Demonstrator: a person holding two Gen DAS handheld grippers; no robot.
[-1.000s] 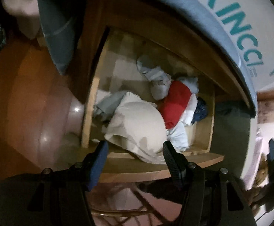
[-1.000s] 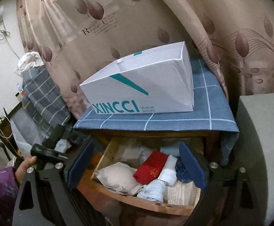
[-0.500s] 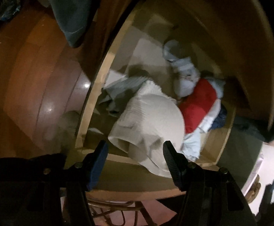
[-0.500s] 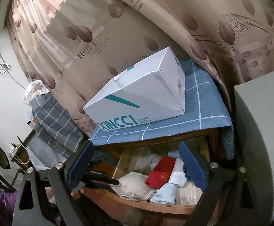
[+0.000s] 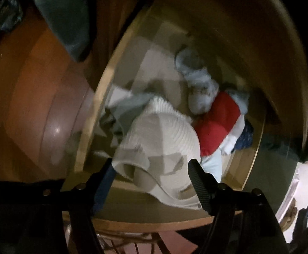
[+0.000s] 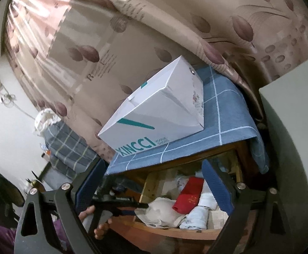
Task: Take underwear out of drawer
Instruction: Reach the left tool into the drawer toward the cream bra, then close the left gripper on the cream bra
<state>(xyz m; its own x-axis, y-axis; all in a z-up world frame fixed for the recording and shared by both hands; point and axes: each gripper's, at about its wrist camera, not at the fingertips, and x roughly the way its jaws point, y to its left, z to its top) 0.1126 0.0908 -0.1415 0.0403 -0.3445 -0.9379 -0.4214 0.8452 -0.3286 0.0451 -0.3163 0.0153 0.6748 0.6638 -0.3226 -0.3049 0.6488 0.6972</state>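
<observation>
1. Drawer point(image 5: 86, 139): wooden, pulled open beneath the cabinet top; taken here as the landmark. It also shows in the right wrist view point(image 6: 154, 229).
2. Cream underwear point(image 5: 164, 146): a ribbed, padded piece at the drawer's front-left, its lower edge draped over the front rim. In the right wrist view it sits at the same front corner point(image 6: 161, 211).
3. Left gripper point(image 5: 151, 169): poised over the drawer's front rim, jaws spread wide, one to each side of the cream underwear. Whether the pads touch the fabric cannot be told.
4. Red garment point(image 5: 217, 124): folded, mid-drawer, just beside the cream piece on its right; seen also at point(image 6: 188, 196).
5. Pale blue bundle point(image 5: 200, 89): rolled cloth toward the drawer's back, touching the red garment.
6. Dark blue patterned cloth point(image 5: 246, 137): against the drawer's right wall.
7. Grey cloth point(image 5: 128, 110): crumpled along the drawer's left wall, behind the cream piece.
8. Right gripper point(image 6: 154, 177): held well outside the drawer's front, jaws spread apart, holding nothing.
9. Blue checked cloth point(image 6: 223, 114): covers the cabinet top above the drawer.
10. White box point(image 6: 160, 108): lettered XINCCI, stands on the checked cloth above the drawer.
11. Leaf-print curtain point(image 6: 132, 31): hangs behind the box.
12. Wood floor point(image 5: 26, 89): left of the drawer.
</observation>
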